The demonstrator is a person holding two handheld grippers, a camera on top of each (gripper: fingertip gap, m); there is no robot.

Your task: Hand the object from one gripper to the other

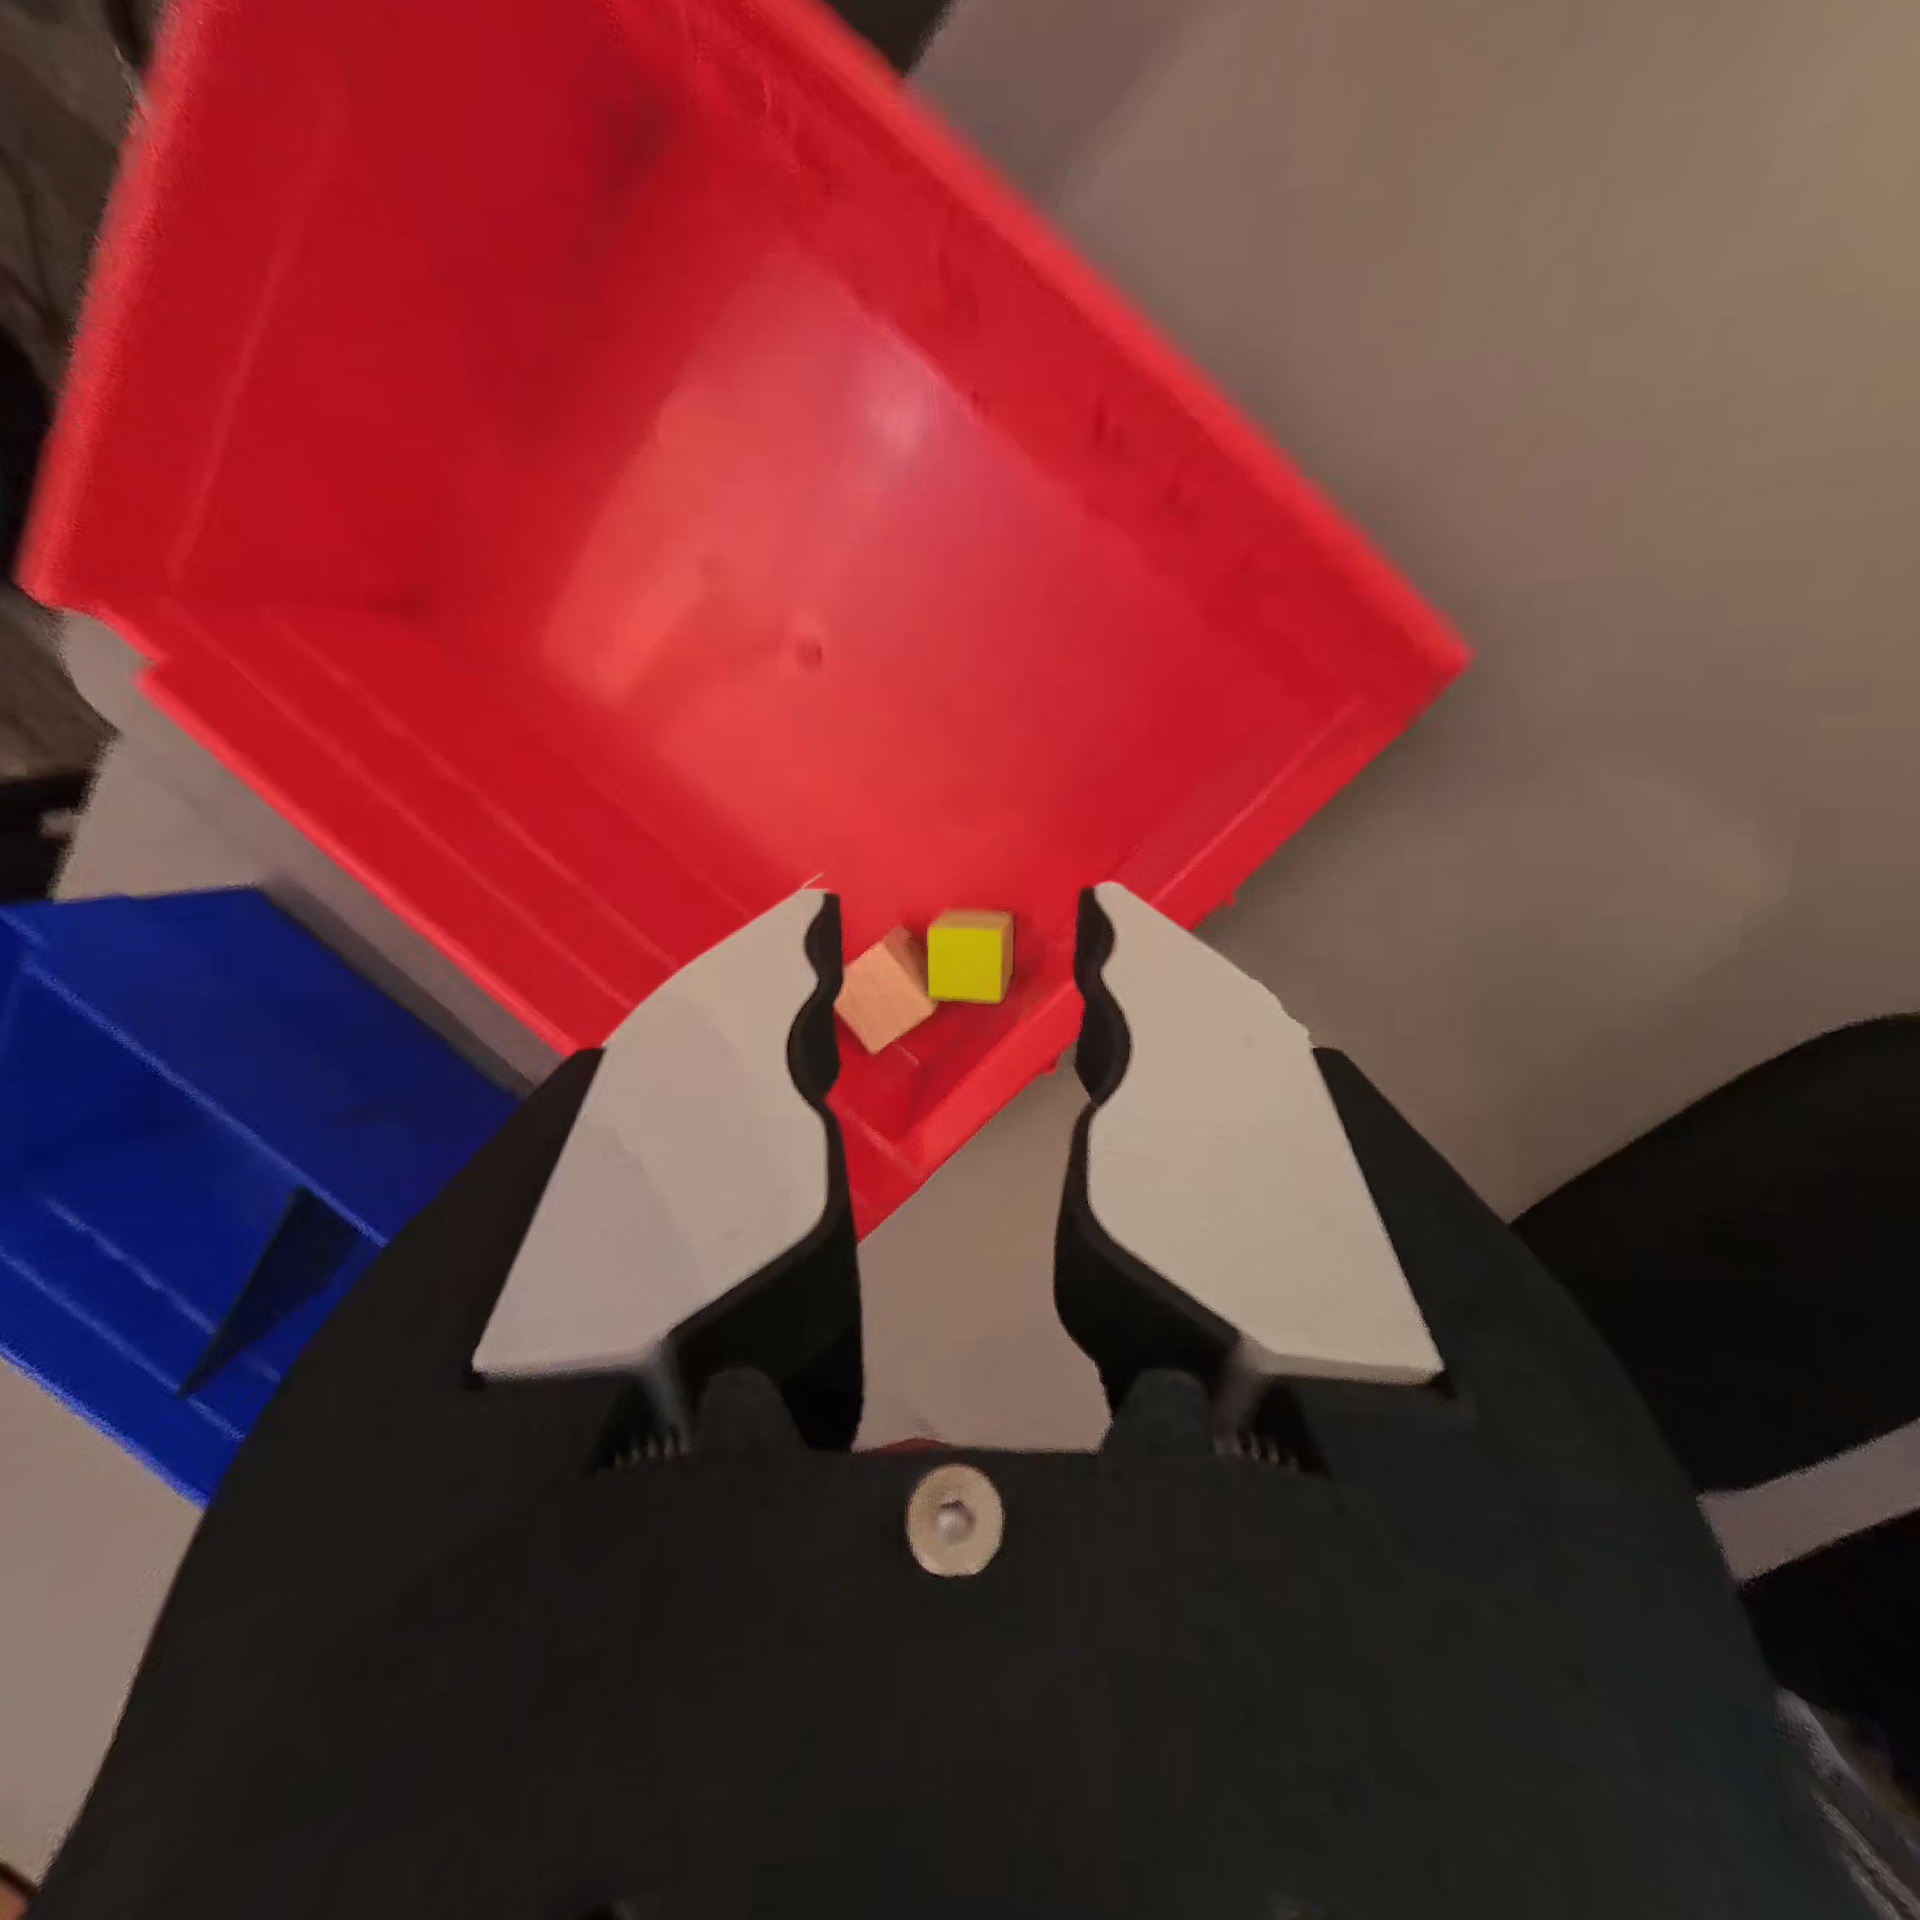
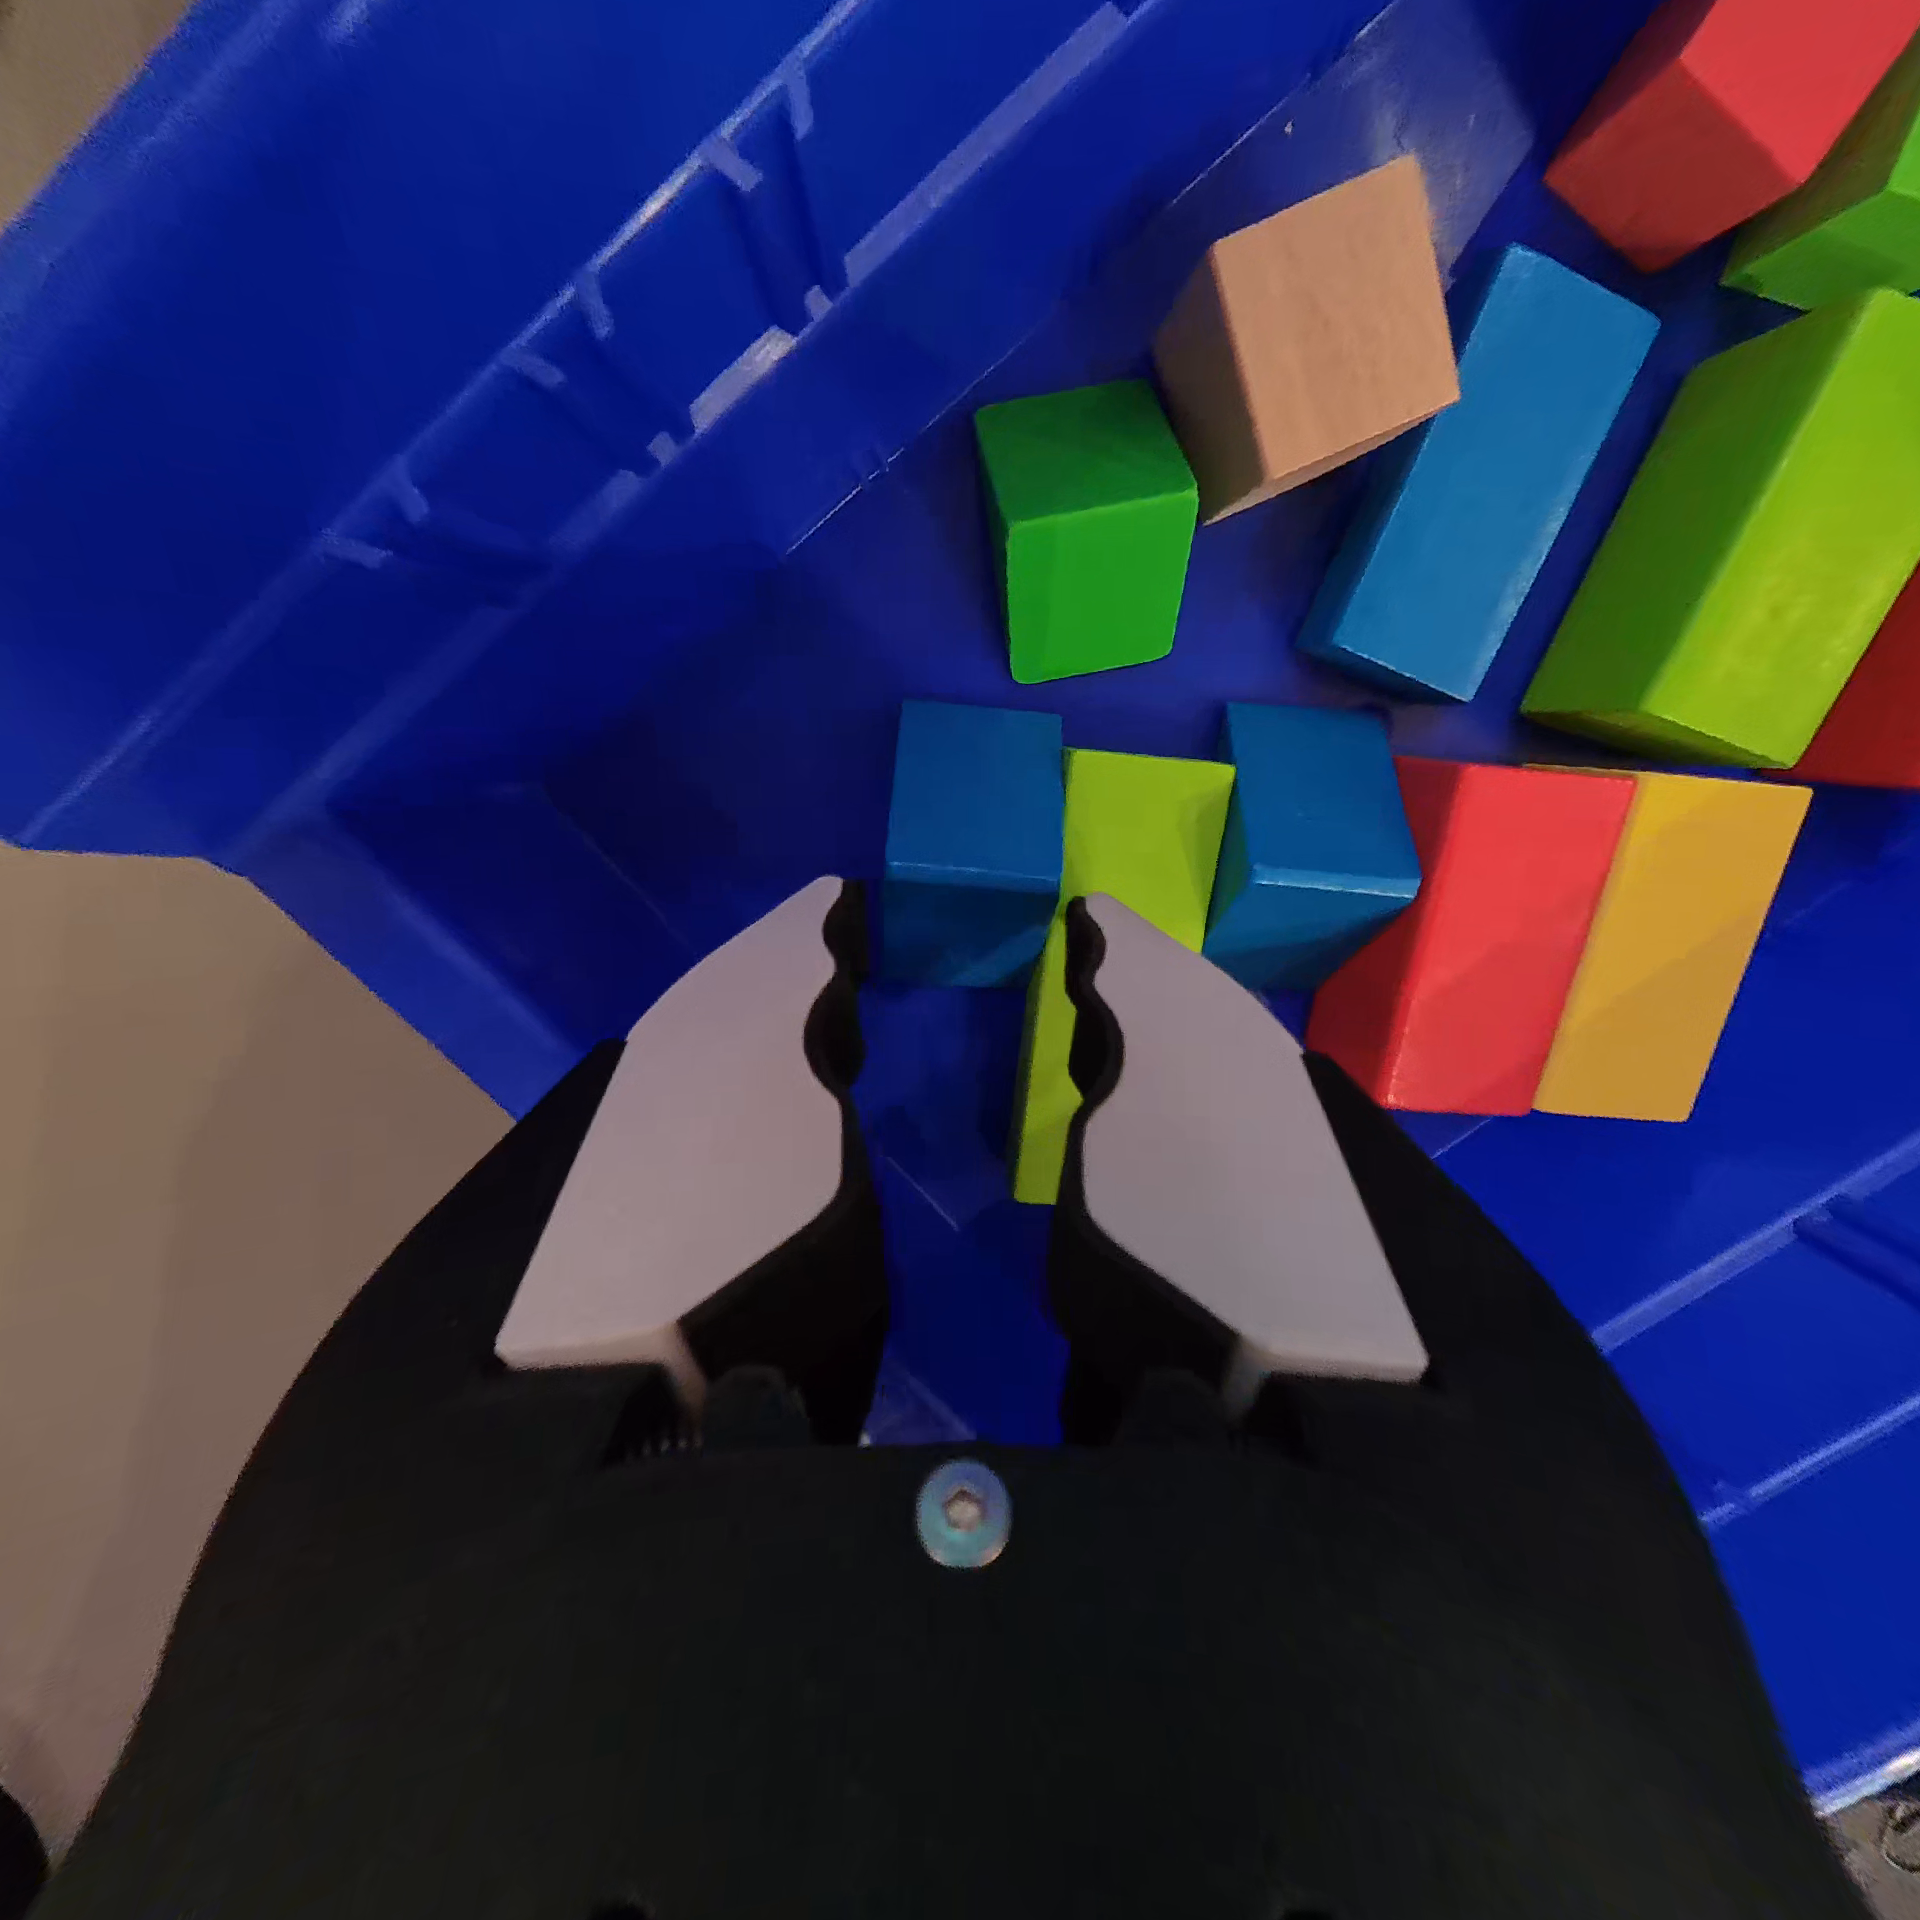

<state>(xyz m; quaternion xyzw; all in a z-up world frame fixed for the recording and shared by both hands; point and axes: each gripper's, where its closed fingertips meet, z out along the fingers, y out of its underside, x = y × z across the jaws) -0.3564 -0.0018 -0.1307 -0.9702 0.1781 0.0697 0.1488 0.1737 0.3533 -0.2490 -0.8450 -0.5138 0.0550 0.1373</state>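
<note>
Both grippers' jaws apart, left gripper (image 1: 951,914) over red bin (image 1: 1351,582), right gripper (image 2: 956,914) over blue bin (image 2: 520,416).

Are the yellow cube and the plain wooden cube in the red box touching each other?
Touching. In the left wrist view the yellow cube sits against the plain wooden cube in the near corner of the red box, no red showing between them.

The red bin (image 1: 312,416) is motion-blurred; the fingers (image 2: 1174,1091) partly hide a lime block (image 2: 1143,831).
</note>
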